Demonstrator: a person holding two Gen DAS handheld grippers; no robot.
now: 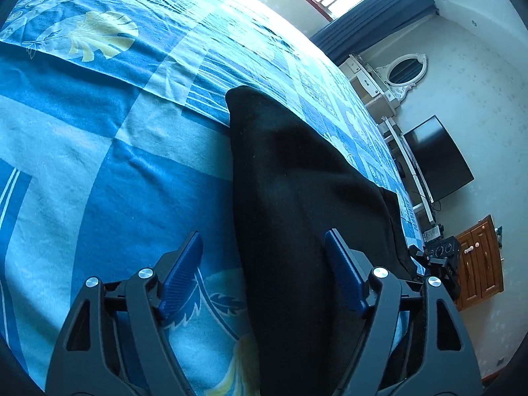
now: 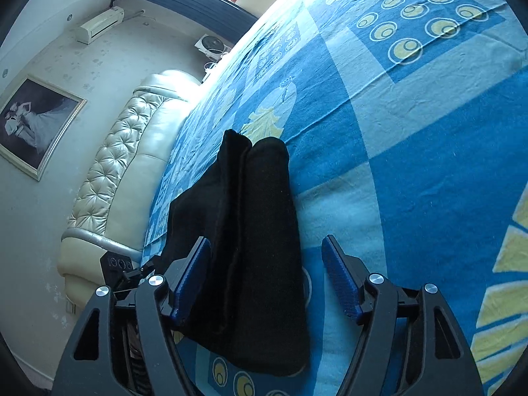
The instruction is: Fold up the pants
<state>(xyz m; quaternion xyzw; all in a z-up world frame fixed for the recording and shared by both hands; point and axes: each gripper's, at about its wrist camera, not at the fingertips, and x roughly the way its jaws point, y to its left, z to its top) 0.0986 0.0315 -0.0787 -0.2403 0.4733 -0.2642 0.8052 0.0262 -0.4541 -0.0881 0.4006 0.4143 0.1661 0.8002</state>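
While both claws stand wide and empty, the black pants lie folded lengthwise on the bedsheet, long axis running away from left gripper and right gripper, seemingly equally near

One pair of black pants lies on one bed covered by a single blue patterned sheet. Two grippers are in view, the left gripper and the right gripper, each with two blue-padded fingers. Around the room there is one tufted headboard, one framed picture, one air conditioner, one oval mirror, one dark screen and one wooden cabinet, seemingly with two doors.
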